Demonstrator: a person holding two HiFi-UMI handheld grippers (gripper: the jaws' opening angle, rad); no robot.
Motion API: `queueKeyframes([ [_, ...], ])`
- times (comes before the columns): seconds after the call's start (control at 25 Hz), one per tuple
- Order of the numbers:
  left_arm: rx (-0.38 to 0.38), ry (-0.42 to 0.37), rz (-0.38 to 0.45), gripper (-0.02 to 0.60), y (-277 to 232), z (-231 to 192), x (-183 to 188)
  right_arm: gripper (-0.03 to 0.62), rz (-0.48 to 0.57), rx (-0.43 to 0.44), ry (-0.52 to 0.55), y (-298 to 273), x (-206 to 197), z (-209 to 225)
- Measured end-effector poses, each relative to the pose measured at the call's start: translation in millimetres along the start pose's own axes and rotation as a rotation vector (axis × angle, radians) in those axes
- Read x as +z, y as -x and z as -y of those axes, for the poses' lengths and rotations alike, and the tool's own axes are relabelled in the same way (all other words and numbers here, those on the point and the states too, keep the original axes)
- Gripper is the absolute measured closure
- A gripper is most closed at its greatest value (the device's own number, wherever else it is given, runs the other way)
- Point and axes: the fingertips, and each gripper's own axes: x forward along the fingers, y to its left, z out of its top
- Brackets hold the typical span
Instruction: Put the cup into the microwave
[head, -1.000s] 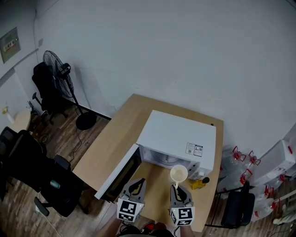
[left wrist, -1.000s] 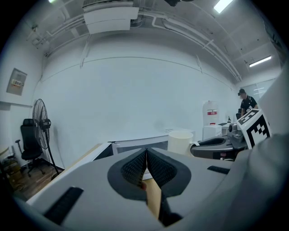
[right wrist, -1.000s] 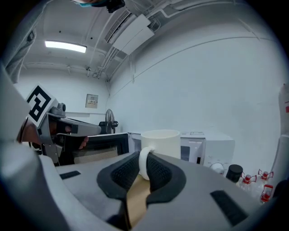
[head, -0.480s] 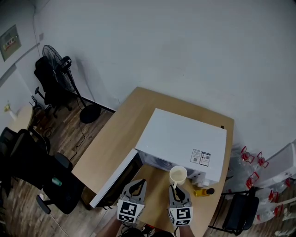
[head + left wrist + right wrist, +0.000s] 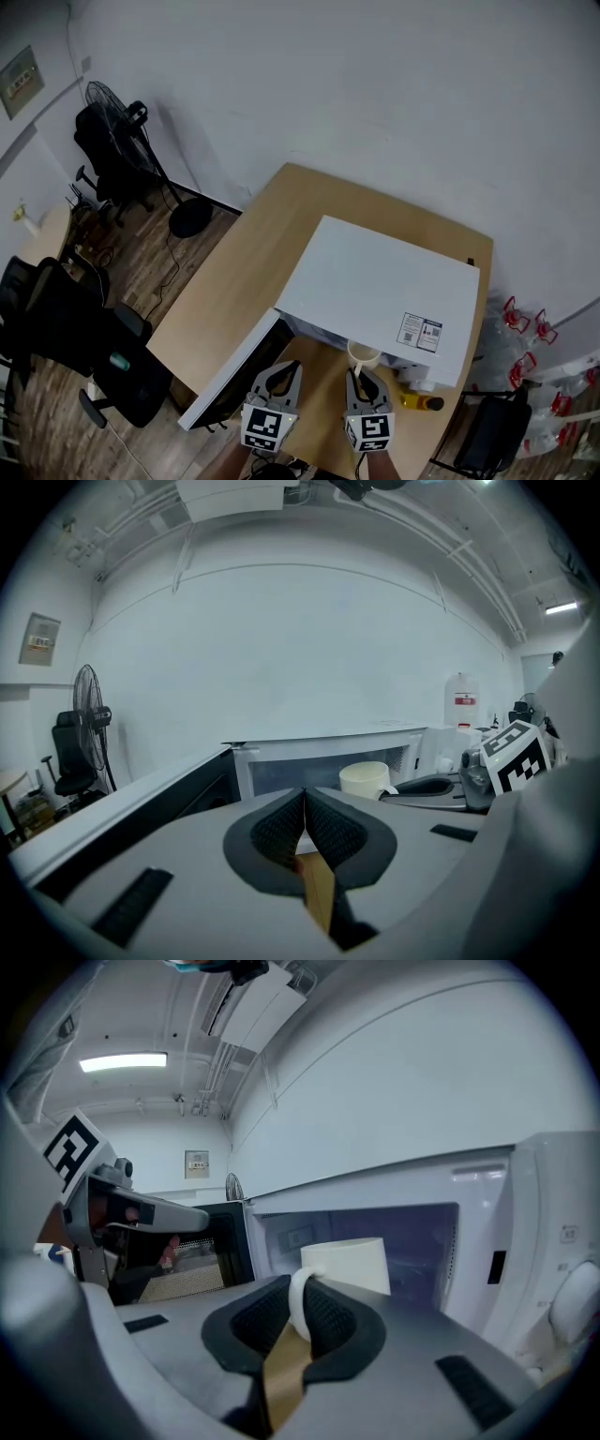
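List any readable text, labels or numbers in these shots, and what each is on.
Nothing legible.
Sticker on the microwave top: print too small to read.
Wall panel: too small.
Red label on the jug: blurred.
Marker cubes: square patterns only, no words.

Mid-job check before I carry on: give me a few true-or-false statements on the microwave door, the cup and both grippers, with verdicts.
1. The microwave has its door standing open. True.
2. The right gripper grips the cup by its handle. True.
3. The left gripper holds something too. False: its jaws are together with nothing between them.
4. The cup lies tipped on its side. False: it is upright.
5. A yellow object lies on the table beside the microwave. True.
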Motion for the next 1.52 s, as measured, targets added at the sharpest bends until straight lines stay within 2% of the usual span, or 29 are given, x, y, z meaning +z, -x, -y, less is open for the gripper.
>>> queueKeyframes([
  [0.72, 0.034, 0.032, -0.053, 0.557, -36.5, -12.9, -15.7, 0.546, -0.029, 0.074, 0.016, -62.8, -16.6, 15.3],
  [1.52, 0.032, 0.038, -0.088, 0.557, -47.7, -9.9, -28.6, 0.537, -0.021, 0.034, -0.045, -82.8, -23.9, 29.1],
])
